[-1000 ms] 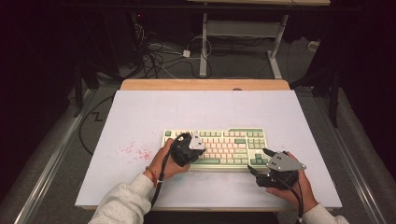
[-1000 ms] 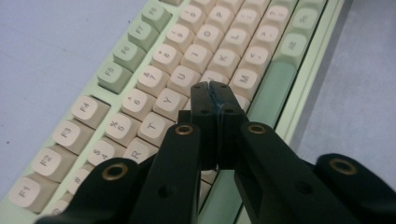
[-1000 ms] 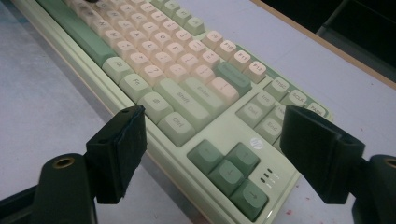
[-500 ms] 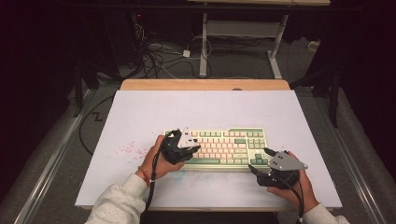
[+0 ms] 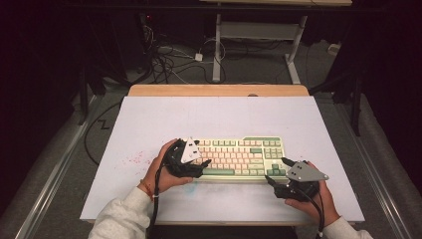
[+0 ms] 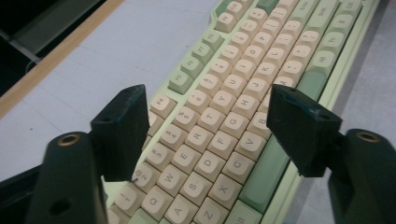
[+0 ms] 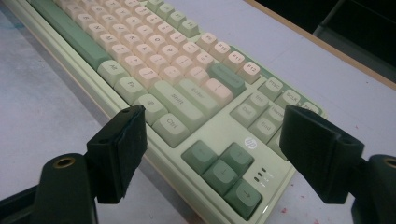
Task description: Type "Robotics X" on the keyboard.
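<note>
Leftward along the keys is where the left gripper (image 5: pixel 199 164) has gone since the earlier high view: a second ago it sat over the middle-left of the key block, and it now hangs over the left end of the pale green keyboard with cream and green keycaps (image 5: pixel 239 155), the person's left hand wrapped round its body. That keyboard lies flat on the wide white tabletop (image 5: pixel 219 119), near the person's edge and a little right of centre, where it lay before. Over the same second the left gripper's jaws have just been opening, and in the left gripper view they stand wide apart above the letter keys with nothing between the pads and no pad touching a cap. My reading is that a press or pinch on one key has ended and the hand is being set up for another key further left. Right gripper (image 5: pixel 277 174) has kept its place at the keyboard's near right corner; the right gripper view shows its jaws spread wide too, straddling the dark green arrow keys (image 7: pixel 222 170) without contact. Faint red specks (image 5: pixel 134 159) mark the tabletop to the keyboard's left.
</note>
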Action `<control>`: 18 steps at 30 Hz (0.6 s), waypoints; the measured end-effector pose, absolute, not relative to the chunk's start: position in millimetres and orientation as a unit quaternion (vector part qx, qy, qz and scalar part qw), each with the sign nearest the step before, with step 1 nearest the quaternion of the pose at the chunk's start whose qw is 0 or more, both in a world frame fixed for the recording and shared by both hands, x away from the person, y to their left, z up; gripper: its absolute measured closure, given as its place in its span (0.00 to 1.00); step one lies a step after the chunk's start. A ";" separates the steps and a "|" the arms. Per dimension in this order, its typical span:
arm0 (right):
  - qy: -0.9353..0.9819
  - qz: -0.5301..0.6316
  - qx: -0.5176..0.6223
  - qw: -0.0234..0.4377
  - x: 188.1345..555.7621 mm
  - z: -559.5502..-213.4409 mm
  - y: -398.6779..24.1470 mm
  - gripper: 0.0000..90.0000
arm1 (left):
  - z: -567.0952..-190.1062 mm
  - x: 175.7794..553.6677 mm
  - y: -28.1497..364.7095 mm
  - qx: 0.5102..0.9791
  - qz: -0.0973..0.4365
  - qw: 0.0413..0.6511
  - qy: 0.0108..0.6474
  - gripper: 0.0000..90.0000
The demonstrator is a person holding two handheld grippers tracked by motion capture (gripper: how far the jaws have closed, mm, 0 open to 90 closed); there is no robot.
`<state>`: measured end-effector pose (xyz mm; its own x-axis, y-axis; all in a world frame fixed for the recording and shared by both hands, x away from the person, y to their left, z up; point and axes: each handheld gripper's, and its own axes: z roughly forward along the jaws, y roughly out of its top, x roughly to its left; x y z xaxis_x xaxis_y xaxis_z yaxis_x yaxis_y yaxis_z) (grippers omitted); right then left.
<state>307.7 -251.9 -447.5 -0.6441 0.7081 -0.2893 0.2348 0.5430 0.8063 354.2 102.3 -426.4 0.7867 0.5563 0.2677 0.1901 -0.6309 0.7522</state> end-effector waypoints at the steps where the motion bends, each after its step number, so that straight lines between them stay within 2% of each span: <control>1: 0.822 0.383 0.288 0.309 307.7 -447.4 -252.0 0.27 | -426.3 353.3 103.8 0.868 0.245 0.376 0.214 0.26; 6: 0.820 0.384 0.291 0.308 307.9 -446.8 -252.7 0.27 | -426.4 348.3 112.8 0.862 0.258 0.379 0.216 0.22; 18: 0.819 0.385 0.293 0.307 309.5 -444.7 -253.7 0.27 | -436.3 337.9 140.9 0.857 0.288 0.362 0.229 0.20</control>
<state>309.5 -253.7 -444.7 -0.6386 0.7175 -0.2782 0.2445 0.5320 0.8107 337.9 140.9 -436.3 0.7292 0.6006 0.3280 0.1836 -0.6335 0.7516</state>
